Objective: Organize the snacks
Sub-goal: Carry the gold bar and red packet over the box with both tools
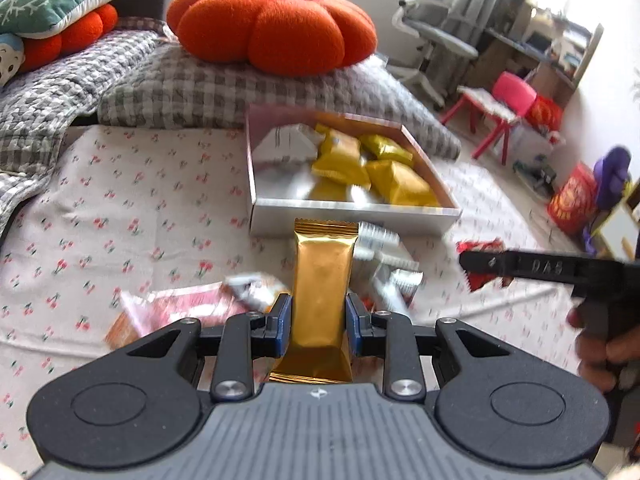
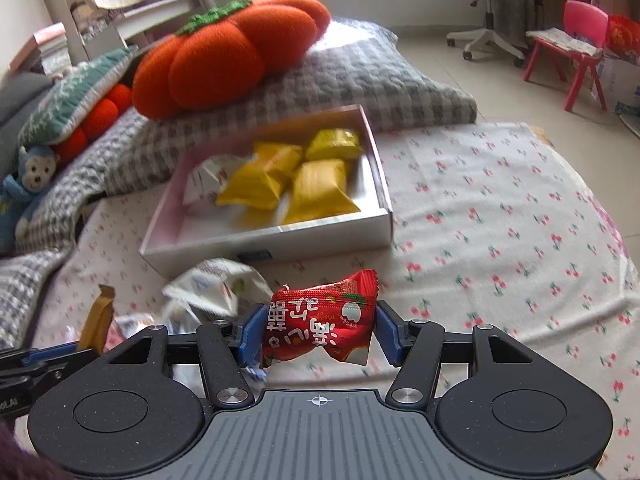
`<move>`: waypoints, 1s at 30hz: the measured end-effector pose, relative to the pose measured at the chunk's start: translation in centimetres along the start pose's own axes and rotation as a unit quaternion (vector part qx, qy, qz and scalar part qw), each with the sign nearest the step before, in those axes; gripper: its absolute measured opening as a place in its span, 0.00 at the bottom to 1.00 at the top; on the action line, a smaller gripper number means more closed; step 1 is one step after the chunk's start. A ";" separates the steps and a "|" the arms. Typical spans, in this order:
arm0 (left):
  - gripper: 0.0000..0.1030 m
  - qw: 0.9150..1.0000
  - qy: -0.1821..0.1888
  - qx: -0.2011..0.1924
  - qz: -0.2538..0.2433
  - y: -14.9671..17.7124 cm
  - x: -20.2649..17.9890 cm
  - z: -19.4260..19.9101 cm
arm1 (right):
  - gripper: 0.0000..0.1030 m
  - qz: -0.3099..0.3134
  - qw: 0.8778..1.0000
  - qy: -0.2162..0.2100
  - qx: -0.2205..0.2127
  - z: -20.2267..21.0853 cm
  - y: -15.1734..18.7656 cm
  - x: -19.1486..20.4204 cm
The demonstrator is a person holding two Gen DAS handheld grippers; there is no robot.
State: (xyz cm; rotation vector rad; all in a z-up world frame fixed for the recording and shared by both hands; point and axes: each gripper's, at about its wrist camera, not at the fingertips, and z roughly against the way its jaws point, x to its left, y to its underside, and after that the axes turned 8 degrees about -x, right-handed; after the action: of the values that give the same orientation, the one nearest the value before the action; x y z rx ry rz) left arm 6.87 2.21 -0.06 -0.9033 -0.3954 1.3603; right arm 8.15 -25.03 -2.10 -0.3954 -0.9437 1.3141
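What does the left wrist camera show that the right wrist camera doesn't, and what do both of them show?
Only the left wrist view shows the left claw shut on the gold snack bar head-on, plus a pink packet lying on the cherry-print sheet.

Only the right wrist view shows the right claw gripping the red snack packet up close, and a blue monkey toy.

Both show the white box holding yellow packets, the orange pumpkin cushion and the pink chair.

L gripper (image 1: 319,312) angled down, jaws narrow, pads clamped on gold bar (image 1: 322,280). R gripper (image 2: 320,330) angled down, jaws wider, pinching red packet (image 2: 320,324). Person's hand (image 1: 604,344) on R handle.
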 end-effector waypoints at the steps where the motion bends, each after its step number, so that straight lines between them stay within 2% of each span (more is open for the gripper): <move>1: 0.25 1.000 0.004 -0.009 0.005 -0.3 0.0 -0.2 | 0.56 -0.002 1.000 -0.005 -0.004 -0.1 -0.3 0.2; 4: 0.25 0.999 0.005 -0.031 0.011 -1.3 -0.2 -1.1 | 0.56 -0.010 1.000 -0.013 -0.015 -0.5 -0.9 0.7; 13: 0.25 0.997 0.003 -0.057 0.048 -3.0 -0.6 -3.8 | 0.56 -0.068 0.996 -0.034 -0.042 -2.6 -2.3 1.0; 16: 0.25 0.996 0.004 -0.079 0.043 -3.3 -0.4 -4.5 | 0.56 -0.086 0.994 -0.040 -0.049 -3.3 -2.6 0.8; 24: 0.25 0.994 -0.016 -0.103 0.025 -3.7 0.1 -6.8 | 0.54 -0.113 0.989 -0.053 -0.074 -4.6 -2.9 0.8; 27: 0.25 0.994 -0.025 -0.108 0.025 -3.7 0.2 -7.4 | 0.51 -0.115 0.989 -0.054 -0.077 -5.1 -2.9 1.0; 30: 0.25 0.993 -0.029 -0.105 0.033 -3.6 0.4 -7.6 | 0.53 -0.085 0.994 -0.034 -0.060 -5.0 -3.3 1.3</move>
State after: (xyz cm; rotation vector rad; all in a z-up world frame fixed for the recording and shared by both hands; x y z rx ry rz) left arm 14.78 0.32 -2.14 -1.0602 -0.5652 1.4262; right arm 14.05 -23.44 -2.21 -0.3551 -1.0923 1.1246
